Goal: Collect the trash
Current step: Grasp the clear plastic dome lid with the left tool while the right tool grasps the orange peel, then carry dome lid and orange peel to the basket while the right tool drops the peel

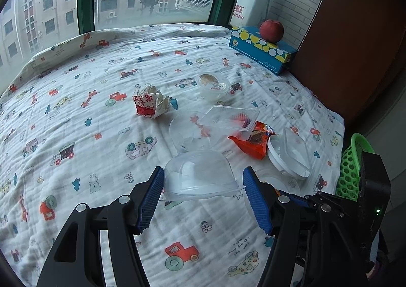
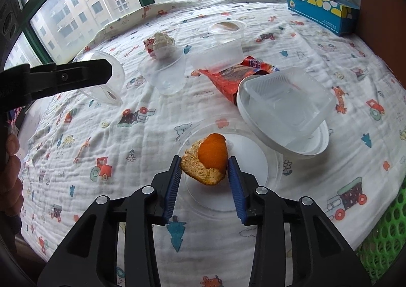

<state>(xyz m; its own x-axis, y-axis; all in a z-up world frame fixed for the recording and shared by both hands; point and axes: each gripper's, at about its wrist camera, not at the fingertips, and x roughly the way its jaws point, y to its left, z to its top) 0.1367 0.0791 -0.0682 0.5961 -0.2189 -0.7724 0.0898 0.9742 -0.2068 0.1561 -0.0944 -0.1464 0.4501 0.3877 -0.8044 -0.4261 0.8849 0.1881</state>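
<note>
My left gripper (image 1: 201,183) has its blue pads on either side of an upturned clear plastic dome cup (image 1: 199,175); the left pad touches it, the right pad stands just off its rim. The same cup (image 2: 101,79) shows in the right wrist view with the left gripper's finger across it. My right gripper (image 2: 205,169) is closed on an orange peel (image 2: 209,157) above a clear round lid (image 2: 253,160). More trash lies on the cloth: a crumpled wrapper (image 1: 149,103), clear cups (image 1: 187,132), a clear box (image 1: 228,118), an orange snack bag (image 1: 256,142), a white bowl (image 2: 281,119).
A green mesh basket (image 1: 352,167) hangs off the table's right edge, also in the right wrist view (image 2: 383,241). A blue tissue box (image 1: 261,49) with a red apple (image 1: 271,30) stands at the far right by the window. A lidded pudding cup (image 1: 212,84) sits mid-table.
</note>
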